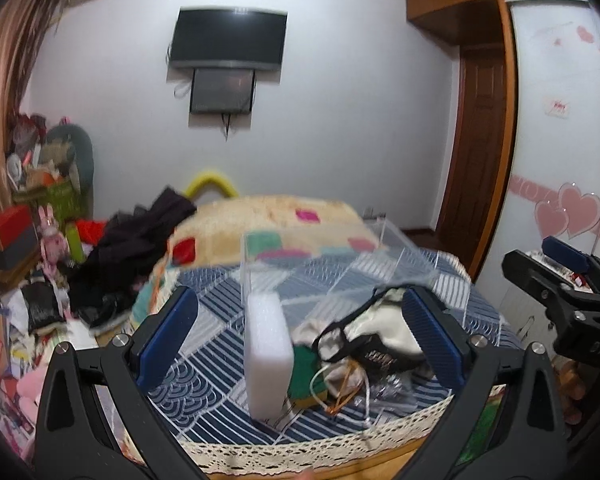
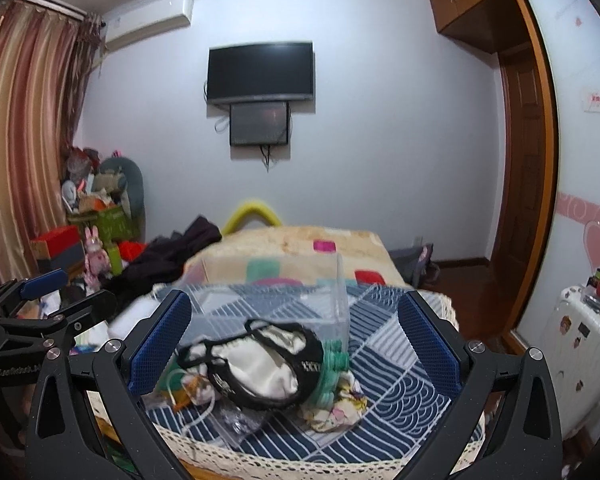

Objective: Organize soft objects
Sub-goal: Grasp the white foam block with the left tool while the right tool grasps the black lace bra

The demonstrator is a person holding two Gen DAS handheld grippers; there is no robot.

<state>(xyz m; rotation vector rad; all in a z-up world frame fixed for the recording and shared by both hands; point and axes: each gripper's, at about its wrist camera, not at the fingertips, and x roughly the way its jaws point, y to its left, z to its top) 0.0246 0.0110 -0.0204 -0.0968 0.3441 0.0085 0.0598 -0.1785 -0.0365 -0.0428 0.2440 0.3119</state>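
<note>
A pile of soft items lies on the blue patterned cloth (image 1: 204, 368) of a small table. A cream eye mask with black trim (image 2: 260, 360) tops the pile and also shows in the left wrist view (image 1: 364, 332). A white foam block (image 1: 268, 356) stands upright left of it. A green item (image 1: 306, 376), teal rings (image 2: 332, 372) and a floral cloth (image 2: 340, 404) lie around the mask. A clear plastic box (image 2: 300, 300) stands behind. My left gripper (image 1: 300, 332) is open around the block and pile. My right gripper (image 2: 296, 344) is open above the mask, empty.
A bed with a patchwork blanket (image 2: 292, 248) lies behind the table, dark clothes (image 1: 140, 248) heaped at its left. Cluttered boxes and toys (image 1: 40, 216) fill the left corner. A white suitcase (image 2: 580, 352) and wardrobe stand right. The table has a lace edge (image 1: 300, 444).
</note>
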